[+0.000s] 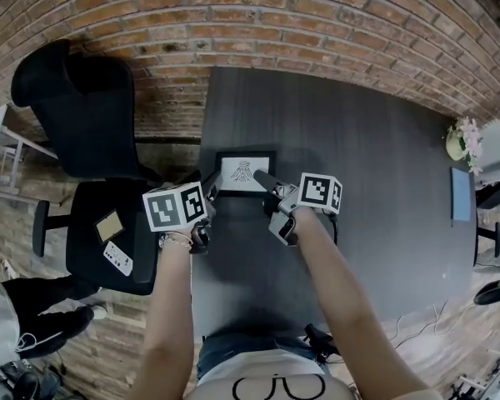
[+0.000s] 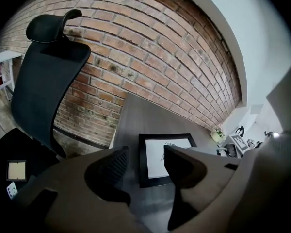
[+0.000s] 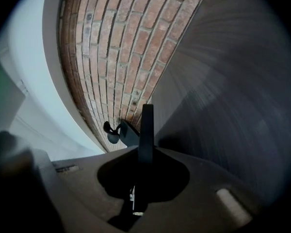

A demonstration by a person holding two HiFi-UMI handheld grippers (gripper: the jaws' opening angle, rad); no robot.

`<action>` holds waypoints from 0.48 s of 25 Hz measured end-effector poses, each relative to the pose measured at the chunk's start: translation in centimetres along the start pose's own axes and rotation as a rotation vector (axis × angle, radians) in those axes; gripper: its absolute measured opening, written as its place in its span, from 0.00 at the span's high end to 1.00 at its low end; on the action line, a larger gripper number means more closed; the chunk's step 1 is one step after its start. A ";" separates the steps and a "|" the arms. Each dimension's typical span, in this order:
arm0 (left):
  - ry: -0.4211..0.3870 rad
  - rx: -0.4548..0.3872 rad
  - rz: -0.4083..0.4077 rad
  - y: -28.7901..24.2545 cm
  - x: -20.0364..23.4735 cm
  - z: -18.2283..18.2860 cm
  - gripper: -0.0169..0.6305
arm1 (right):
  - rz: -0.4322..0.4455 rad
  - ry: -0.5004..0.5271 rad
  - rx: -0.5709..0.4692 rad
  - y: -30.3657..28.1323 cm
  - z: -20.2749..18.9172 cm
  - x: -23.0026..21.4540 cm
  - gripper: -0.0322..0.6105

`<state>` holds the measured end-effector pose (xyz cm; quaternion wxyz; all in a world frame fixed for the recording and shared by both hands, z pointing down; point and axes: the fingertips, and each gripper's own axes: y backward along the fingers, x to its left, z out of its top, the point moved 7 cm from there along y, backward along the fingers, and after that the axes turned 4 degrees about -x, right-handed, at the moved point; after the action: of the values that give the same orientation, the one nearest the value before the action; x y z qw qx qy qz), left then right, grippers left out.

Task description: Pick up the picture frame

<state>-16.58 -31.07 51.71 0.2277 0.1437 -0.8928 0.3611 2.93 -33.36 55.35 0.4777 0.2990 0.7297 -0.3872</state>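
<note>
A black picture frame with a white drawing sits on the dark grey table, near its left edge. My right gripper is shut on the frame's right edge. In the right gripper view, the frame stands edge-on, clamped between the jaws. My left gripper hovers just left of the frame, open and holding nothing. In the left gripper view, the frame lies just beyond the gap between the wide-spread fingers, and the right finger covers part of it.
A black office chair stands left of the table, with small cards on its seat. A brick wall runs behind the table. A small potted plant and a flat screen are at the far right.
</note>
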 end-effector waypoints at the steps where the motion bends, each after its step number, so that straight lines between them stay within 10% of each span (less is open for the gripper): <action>1: 0.000 -0.010 -0.002 0.5 -0.1 0.1 0.63 | 0.005 0.006 -0.003 0.2 -0.1 0.4 0.93; 12: -0.081 -0.169 -0.008 7.7 -3.8 1.6 0.63 | 0.081 0.104 -0.046 4.8 -1.0 6.5 0.93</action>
<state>-17.05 -26.46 44.24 0.2041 0.1423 -0.9279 0.2776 3.95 -29.56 48.25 0.4611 0.3371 0.7495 -0.3347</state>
